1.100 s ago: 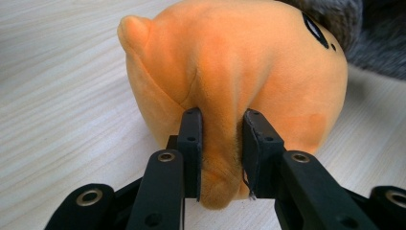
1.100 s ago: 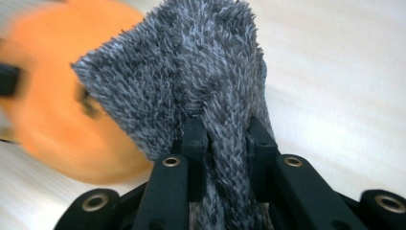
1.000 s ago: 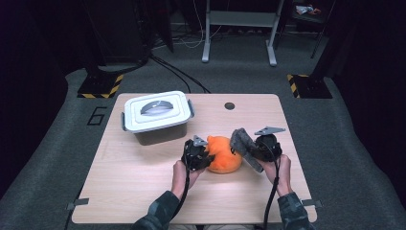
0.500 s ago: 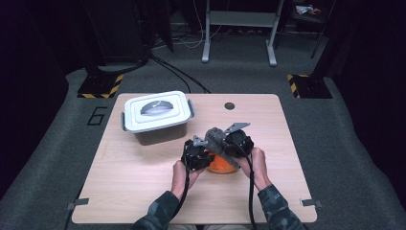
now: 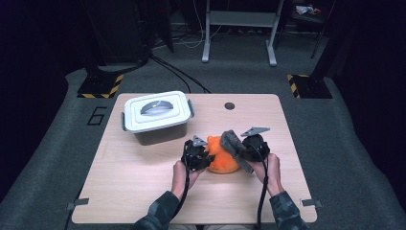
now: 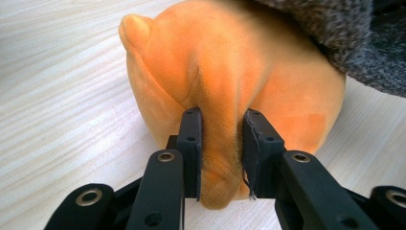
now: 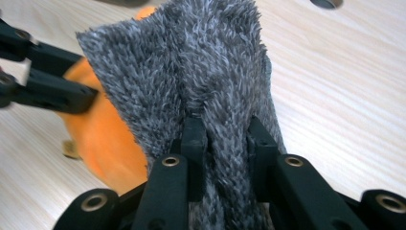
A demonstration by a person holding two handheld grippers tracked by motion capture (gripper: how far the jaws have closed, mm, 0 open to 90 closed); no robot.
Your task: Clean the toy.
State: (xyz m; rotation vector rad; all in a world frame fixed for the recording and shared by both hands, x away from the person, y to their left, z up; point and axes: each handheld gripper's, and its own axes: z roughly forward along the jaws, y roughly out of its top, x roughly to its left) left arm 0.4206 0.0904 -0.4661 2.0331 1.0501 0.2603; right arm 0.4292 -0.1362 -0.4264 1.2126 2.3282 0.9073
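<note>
Fingers (image 6: 191, 143) of left gripper (image 5: 197, 154) clenched on a fold of orange plush toy (image 5: 223, 158), pinning it to the bench (image 5: 143, 191) mid-board. Right gripper (image 5: 250, 149) clamped on grey fuzzy cloth (image 5: 232, 141), draped against the toy's top, probably for wiping or covering. Toy squat, no clear long axis; cloth's length running up from the fingers.

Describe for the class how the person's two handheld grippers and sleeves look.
Both the left gripper and right gripper are black, each with two flat jaws on bolted linkage arms. A grey three-cornered plate tops each, a black cable trails from each, and the sleeves are dark camouflage.
</note>
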